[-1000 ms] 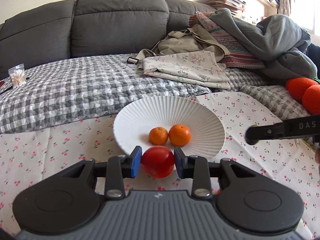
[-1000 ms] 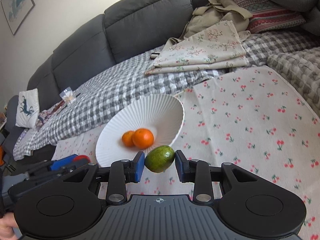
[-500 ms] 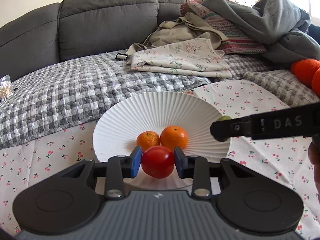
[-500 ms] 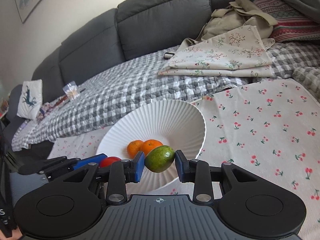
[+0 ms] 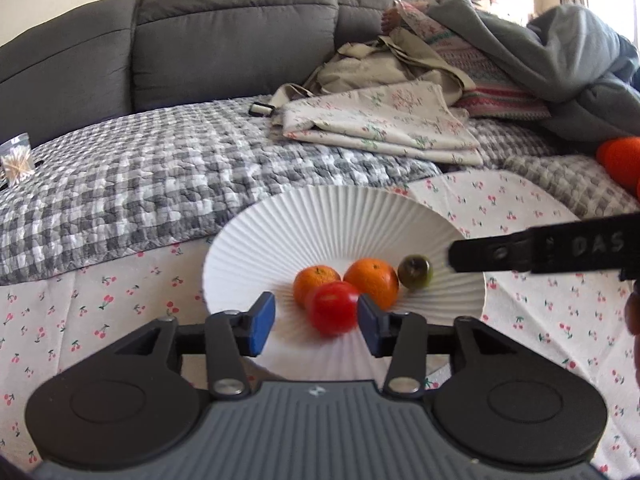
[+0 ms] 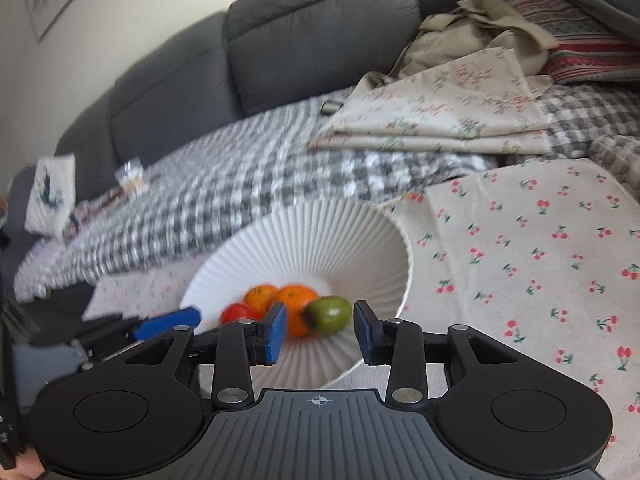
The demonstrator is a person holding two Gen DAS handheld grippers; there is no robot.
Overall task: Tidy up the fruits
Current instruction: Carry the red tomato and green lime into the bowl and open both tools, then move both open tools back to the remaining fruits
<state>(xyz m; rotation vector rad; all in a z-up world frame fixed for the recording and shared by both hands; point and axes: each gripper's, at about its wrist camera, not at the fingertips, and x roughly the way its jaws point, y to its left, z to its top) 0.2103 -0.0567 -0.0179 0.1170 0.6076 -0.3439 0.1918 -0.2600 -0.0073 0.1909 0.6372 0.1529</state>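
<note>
now both sets of fingers spread wide, gripping nothing. left gripper [image 5: 316,324]: tomato [image 5: 333,307] loose between them in white bowl [image 5: 280,232], against two oranges [image 5: 374,280]. right gripper [image 6: 320,330]: avocado [image 6: 329,314] likewise, beside oranges.

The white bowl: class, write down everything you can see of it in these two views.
The white bowl is round, wide and shallow, with fine ribs fanning from its middle to a thin rim; it looks like matte ceramic. It sits upright on the cherry-print cloth, in front of the grey checked quilt. In it lie two oranges, a red tomato and a green fruit. The left tool and right tool are open over its near edge.
</note>
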